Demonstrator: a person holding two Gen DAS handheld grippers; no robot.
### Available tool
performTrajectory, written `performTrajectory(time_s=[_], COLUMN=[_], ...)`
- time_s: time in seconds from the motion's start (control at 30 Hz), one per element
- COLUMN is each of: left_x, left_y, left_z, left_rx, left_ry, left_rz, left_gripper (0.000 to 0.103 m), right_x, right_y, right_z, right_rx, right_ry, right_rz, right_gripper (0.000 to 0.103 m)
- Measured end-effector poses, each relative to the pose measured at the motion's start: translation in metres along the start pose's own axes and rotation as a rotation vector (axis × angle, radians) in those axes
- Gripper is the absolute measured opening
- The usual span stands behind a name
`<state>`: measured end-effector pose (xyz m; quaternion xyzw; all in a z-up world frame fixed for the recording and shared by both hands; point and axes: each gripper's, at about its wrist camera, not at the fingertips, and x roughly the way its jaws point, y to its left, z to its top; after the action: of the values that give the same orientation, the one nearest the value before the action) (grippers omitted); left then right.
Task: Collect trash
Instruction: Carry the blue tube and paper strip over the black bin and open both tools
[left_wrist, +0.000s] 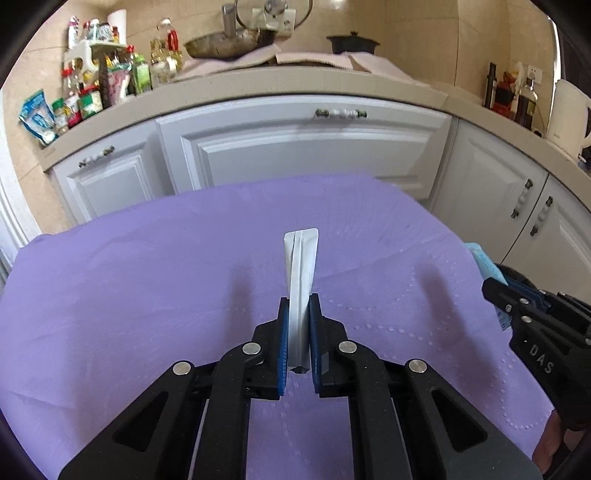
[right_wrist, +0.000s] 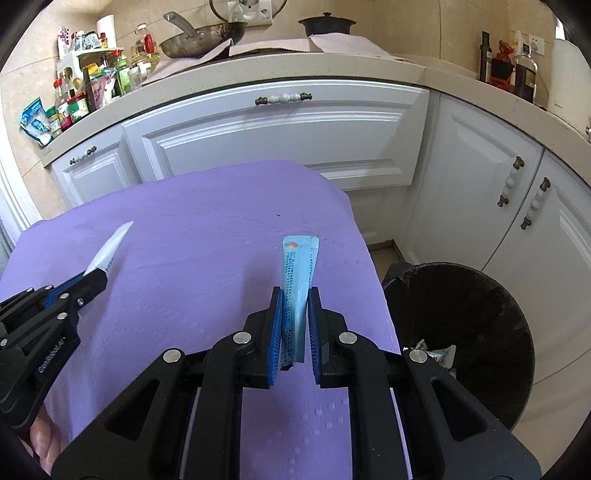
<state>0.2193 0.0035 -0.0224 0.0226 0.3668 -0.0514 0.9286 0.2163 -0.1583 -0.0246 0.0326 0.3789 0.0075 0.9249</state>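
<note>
My left gripper is shut on a white sachet that sticks up and forward from its blue pads, above the purple tablecloth. In the right wrist view the same left gripper shows at the left with the white sachet pointing up-right. My right gripper is shut on a light blue printed sachet, also lifted off the cloth. The right gripper enters the left wrist view at the right edge with the blue sachet in it.
A black-lined trash bin with some wrappers inside stands on the floor right of the table. White kitchen cabinets and a counter crowded with bottles, a pan and a pot lie beyond. A hand shows at the lower left edge.
</note>
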Motion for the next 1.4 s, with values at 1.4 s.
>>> performTrajectory(time_s=[1.4], left_x=[-0.068], left_y=[-0.17], left_z=[-0.016], left_rx=[0.216], left_ry=[-0.184], left_rz=[-0.2], left_gripper=[0.011], right_x=[-0.098], right_y=[-0.167], right_z=[-0.049], right_rx=[0.209], right_ry=[-0.146], right_rz=[-0.283], right_gripper=[0.013])
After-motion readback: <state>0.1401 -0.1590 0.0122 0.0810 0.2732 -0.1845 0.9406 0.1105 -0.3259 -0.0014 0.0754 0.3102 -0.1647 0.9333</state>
